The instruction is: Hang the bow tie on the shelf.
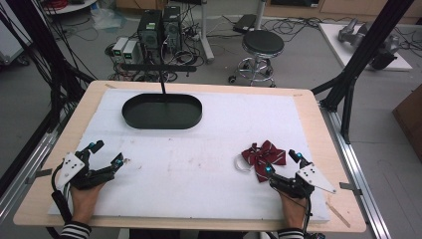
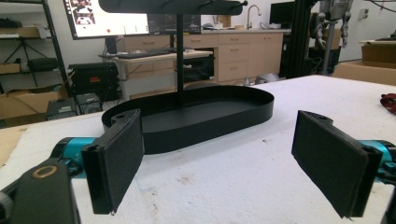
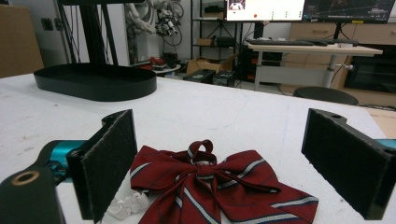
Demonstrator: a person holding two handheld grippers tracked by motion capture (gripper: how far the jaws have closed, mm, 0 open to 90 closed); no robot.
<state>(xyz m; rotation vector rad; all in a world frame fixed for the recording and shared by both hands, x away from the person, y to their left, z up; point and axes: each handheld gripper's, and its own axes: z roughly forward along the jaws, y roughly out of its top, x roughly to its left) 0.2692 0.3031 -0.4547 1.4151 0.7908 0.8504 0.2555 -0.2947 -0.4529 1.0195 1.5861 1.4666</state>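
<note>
A dark red bow tie [image 1: 263, 157] with thin pale stripes lies on the white mat at the right, its white strap [image 1: 241, 164] looped out to its left. In the right gripper view the bow tie [image 3: 212, 189] lies just ahead between the wide-apart jaws, the strap's white clasp [image 3: 126, 205] by the left pad. My right gripper [image 1: 283, 163] is open at the bow tie's near edge, holding nothing. My left gripper [image 1: 107, 153] rests open at the mat's left with nothing between its pads [image 2: 119, 158]. A black oval tray [image 1: 162, 111] with a post [image 2: 180, 53] sits at the back.
The white mat [image 1: 199, 149] covers most of a wooden table [image 1: 318, 124]. Black frame legs [image 1: 356, 64] stand off the table's right side. A stool [image 1: 261, 46] and computer towers [image 1: 159, 30] stand on the floor beyond the far edge.
</note>
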